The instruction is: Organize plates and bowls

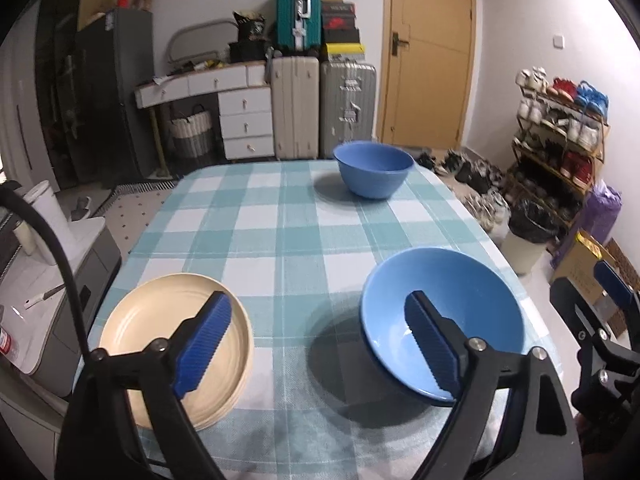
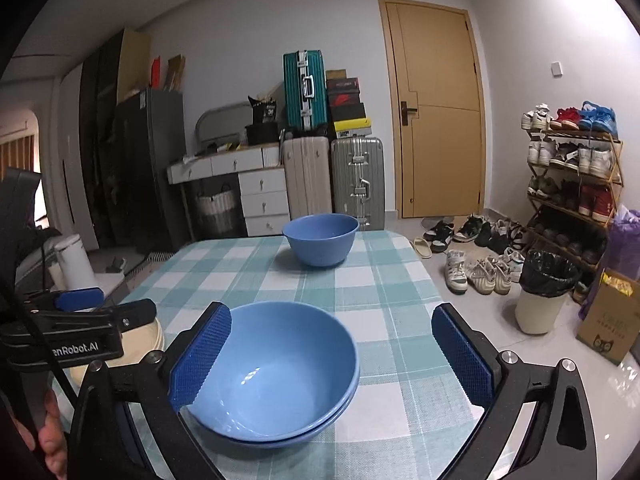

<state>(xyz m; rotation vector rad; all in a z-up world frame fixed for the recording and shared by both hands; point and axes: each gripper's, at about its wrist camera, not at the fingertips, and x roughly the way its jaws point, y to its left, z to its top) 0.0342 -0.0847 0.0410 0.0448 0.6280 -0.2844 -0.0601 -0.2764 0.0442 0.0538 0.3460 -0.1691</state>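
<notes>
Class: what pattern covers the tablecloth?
Teal-and-white checks on the tablecloth; clearest in the left wrist view.

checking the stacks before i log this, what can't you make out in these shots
- Cream plates: left wrist view, the left gripper finger covers part of the stack, so no plate count; right wrist view, that gripper's body hides most of it.
- Near blue bowls: a double rim shows in the right wrist view; more beneath cannot be told.
- Far blue bowl: its inside is below the rim line.
- Table: near edge cut off.
</notes>
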